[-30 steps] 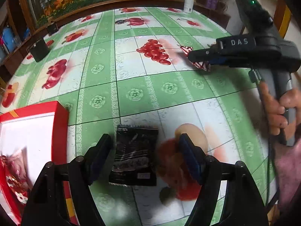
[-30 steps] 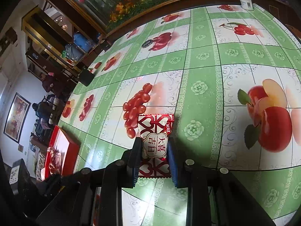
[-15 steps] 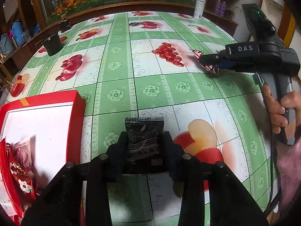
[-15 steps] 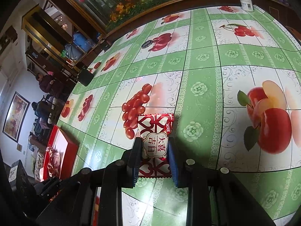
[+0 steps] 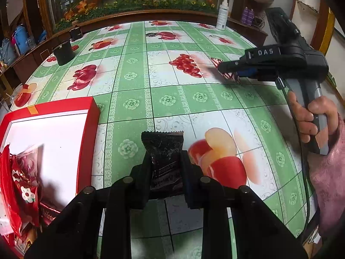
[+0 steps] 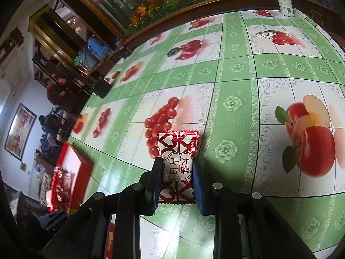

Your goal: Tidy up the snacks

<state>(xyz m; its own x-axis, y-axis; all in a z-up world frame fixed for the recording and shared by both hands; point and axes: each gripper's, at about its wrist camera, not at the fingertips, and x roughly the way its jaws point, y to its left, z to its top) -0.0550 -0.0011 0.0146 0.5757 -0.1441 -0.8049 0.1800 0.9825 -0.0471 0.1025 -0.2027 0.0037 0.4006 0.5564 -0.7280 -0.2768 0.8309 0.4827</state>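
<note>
A bench [image 5: 133,90] covered in a green-and-white cloth printed with fruit fills both views. The left claw [image 5: 166,168] is clamped on a black snack packet [image 5: 165,151] — both fingers press its sides, and the packet's crimped top edge sticks out past the tips, above the cloth. Just to the left sits a red box [image 5: 92,116] with a white floor; red wrappers [image 5: 19,183] lie in its near corner.

The right claw [image 6: 177,169] is closed on a red-and-white candy [image 6: 177,164], its blue pads squeezing the pillow-shaped middle, the wrapper ends showing above and below the fingers. The candy is down by the cloth — whether it touches cannot be told. From the left camera, this claw shows at the far right, gripped by a hand [image 5: 310,116] in a pink sleeve [image 5: 330,183].

At the far edge stand a white spray bottle [image 5: 222,14] and a black cup [image 5: 63,52].
</note>
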